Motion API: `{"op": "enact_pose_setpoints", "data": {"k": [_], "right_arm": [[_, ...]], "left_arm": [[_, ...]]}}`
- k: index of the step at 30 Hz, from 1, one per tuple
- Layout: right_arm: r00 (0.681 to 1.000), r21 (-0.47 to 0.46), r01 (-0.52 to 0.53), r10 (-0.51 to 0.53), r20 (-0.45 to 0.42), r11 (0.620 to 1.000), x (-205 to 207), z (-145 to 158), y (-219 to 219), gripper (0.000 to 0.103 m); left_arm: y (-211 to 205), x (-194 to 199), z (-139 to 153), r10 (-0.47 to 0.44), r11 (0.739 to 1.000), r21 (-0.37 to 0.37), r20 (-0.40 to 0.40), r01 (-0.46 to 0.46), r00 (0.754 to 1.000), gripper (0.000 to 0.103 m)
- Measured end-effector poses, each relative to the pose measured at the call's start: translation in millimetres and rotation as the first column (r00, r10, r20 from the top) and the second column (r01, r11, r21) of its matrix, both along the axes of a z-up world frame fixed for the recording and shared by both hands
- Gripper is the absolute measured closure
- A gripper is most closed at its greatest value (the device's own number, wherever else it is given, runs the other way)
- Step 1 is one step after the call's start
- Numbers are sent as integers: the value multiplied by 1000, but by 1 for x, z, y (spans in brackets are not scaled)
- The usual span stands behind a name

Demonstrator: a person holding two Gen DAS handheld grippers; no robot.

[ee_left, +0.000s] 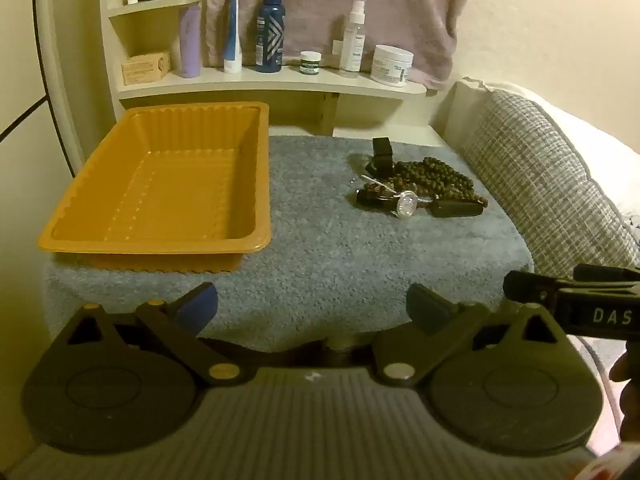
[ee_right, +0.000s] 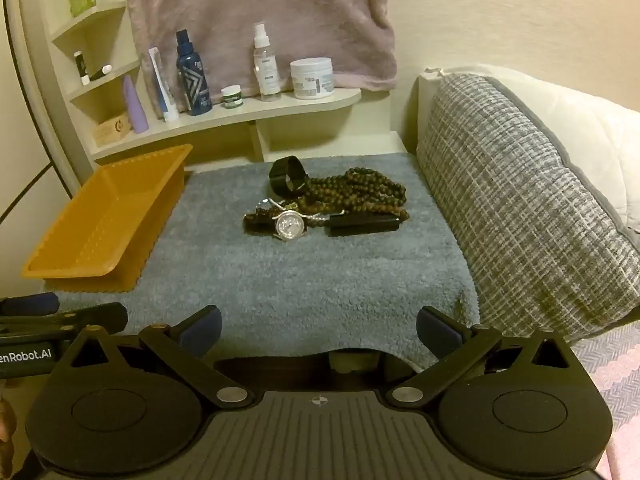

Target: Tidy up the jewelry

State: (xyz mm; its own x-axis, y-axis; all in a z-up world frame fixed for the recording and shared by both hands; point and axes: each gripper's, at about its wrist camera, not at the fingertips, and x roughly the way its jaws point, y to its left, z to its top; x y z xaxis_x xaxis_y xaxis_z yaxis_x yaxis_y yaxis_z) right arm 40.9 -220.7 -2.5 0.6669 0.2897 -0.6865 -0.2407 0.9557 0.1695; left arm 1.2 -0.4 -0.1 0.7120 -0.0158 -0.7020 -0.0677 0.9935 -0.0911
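Both grippers, left gripper (ee_left: 312, 308) and right gripper (ee_right: 318, 326), hover with fingers spread wide, holding nothing. The right should probably pinch the silver watch (ee_right: 290, 226) first, lifting slowly clear of the tangled beads (ee_right: 372, 190) before crossing to the orange tray (ee_right: 108, 216).

Jewelry heap (ee_right: 320, 204) on grey mat (ee_right: 280, 280), right of empty orange tray (ee_right: 60, 268).

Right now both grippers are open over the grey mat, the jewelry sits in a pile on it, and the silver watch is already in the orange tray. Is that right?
Not quite. The orange tray is empty; the silver watch still lies in the jewelry pile on the grey mat, as the right wrist view shows. The left gripper and right gripper are both open.
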Motion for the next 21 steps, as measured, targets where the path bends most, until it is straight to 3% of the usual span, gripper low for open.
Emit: {"op": "enact_pose_setpoints", "data": {"k": [21], "right_arm": [[1000, 3, 0, 0, 4, 1000, -1, 1, -1, 0]], "left_arm": [[0, -1, 2, 0, 1000, 0, 12, 0, 1000, 3]]}}
